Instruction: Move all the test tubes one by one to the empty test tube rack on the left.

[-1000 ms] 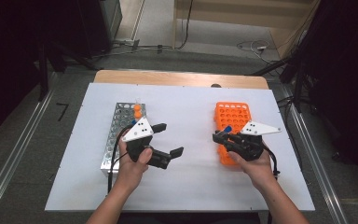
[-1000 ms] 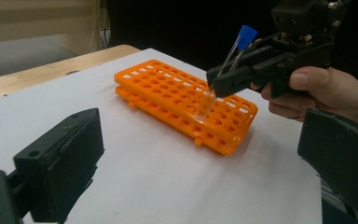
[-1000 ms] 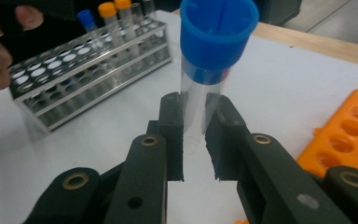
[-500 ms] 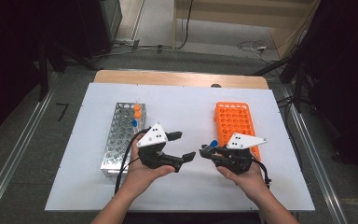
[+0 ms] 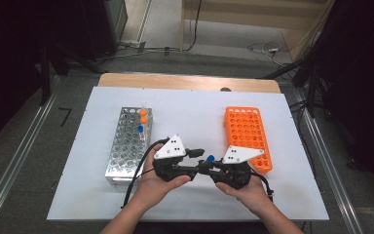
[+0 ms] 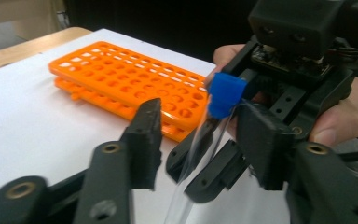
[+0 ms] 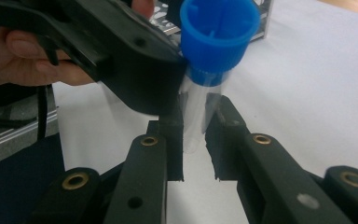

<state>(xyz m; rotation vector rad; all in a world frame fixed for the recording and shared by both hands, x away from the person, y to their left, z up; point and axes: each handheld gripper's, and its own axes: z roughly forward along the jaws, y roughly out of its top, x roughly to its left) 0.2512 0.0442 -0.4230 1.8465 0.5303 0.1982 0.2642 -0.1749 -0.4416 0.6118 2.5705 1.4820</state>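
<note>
A clear tube with a blue cap point(image 5: 210, 158) is held above the white table between the two hands. My right gripper point(image 5: 209, 166) is shut on the tube's glass body point(image 7: 193, 126), and the cap point(image 7: 216, 35) stands above its jaws. My left gripper point(image 5: 200, 161) faces it from the left, and its jaws have just been closing with the tube point(image 6: 226, 93) between them. A gap still shows on either side of the tube in the left gripper view. One left finger point(image 7: 121, 56) sits close beside the cap.
A metal rack point(image 5: 126, 146) stands at the left with two orange-capped tubes point(image 5: 142, 115) and a blue-capped one point(image 5: 140, 128) at its far end. An orange rack point(image 5: 246, 136) lies at the right. The white table point(image 5: 190, 109) ends close behind both racks.
Both hands have come together at the table's middle. The right gripper brought the blue-capped tube leftward. The left gripper swung right and its jaws narrowed around the tube.
</note>
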